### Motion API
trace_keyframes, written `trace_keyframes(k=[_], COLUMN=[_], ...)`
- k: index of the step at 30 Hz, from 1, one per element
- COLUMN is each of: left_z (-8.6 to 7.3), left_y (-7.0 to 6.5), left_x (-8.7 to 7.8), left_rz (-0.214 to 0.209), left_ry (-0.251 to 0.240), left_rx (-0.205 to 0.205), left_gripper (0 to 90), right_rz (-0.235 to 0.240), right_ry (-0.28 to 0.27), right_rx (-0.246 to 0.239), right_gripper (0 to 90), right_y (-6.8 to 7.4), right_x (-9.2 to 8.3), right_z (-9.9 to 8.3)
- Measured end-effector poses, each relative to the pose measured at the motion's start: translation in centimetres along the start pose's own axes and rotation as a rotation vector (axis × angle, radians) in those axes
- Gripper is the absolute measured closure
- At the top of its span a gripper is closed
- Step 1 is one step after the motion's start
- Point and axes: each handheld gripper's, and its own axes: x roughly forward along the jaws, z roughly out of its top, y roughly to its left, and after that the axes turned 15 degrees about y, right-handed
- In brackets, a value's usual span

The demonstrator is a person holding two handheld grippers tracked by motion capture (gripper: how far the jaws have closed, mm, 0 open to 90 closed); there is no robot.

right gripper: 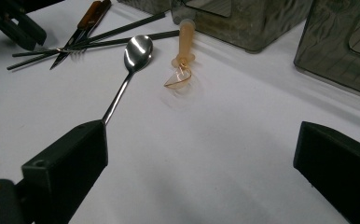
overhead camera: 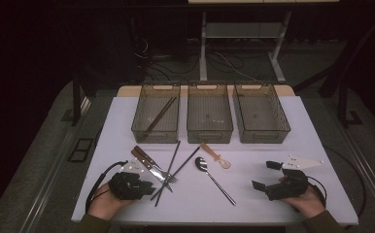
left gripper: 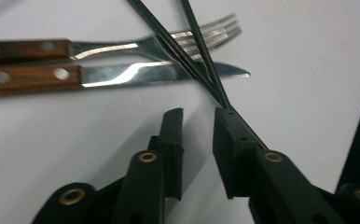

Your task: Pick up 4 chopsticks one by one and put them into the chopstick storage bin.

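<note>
Sorting has barely begun: one pair of thin dark chopsticks [overhead camera: 159, 115] lies in the clear bin at eleven o'clock [overhead camera: 141, 130]; the left gripper [left gripper: 199, 116], jaws slightly apart and holding nothing, faces the black chopsticks [left gripper: 201, 70], while the right gripper [right gripper: 201, 154] is wide open and empty.

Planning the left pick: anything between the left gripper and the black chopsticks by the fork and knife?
Nothing visible. The left gripper has its jaws a little apart, right at the near ends of the black chopsticks, with bare table around them. Farther along, the chopsticks cross over the fork and knife.
</note>
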Motion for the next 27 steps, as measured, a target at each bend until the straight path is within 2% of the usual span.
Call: trace_keyframes(k=[3,7,8,11,15,21,27], left_z=[0.5,1.5,1.8,2.8,4.1,6.2,8.3], left_y=[0.4,0.8,0.8,1.3,1.3,1.3,1.1], left_x=[-0.4,-0.5,-0.5,-0.4,-0.1,0.9,2.3], left_rz=[0.014,0.029,0.028,0.037,0.023,0.017,0.012], left_ry=[-0.018,-0.051,-0.058,-0.070,-0.092,-0.083,-0.077], left_rx=[-0.004,-0.030,-0.048,-0.042,-0.045,-0.025,-0.027], left_gripper=[67.9,60.1,57.6,54.5,54.2,54.8,56.8], right_rz=[0.000,0.000,0.000,-0.001,-0.001,-0.003,-0.003], right_ry=[0.003,0.004,0.004,0.004,0.004,0.002,0.001], right_rx=[0.000,-0.001,0.000,0.001,0.001,0.003,0.005], right_gripper=[2.4,2.3,2.4,2.3,2.3,2.3,2.3], right_y=[0.0,0.0,0.0,0.0,0.0,0.0,-0.1], right_x=[0.0,0.1,0.1,0.1,0.1,0.1,0.0], right_z=[0.0,0.0,0.0,0.0,0.0,0.0,0.0])
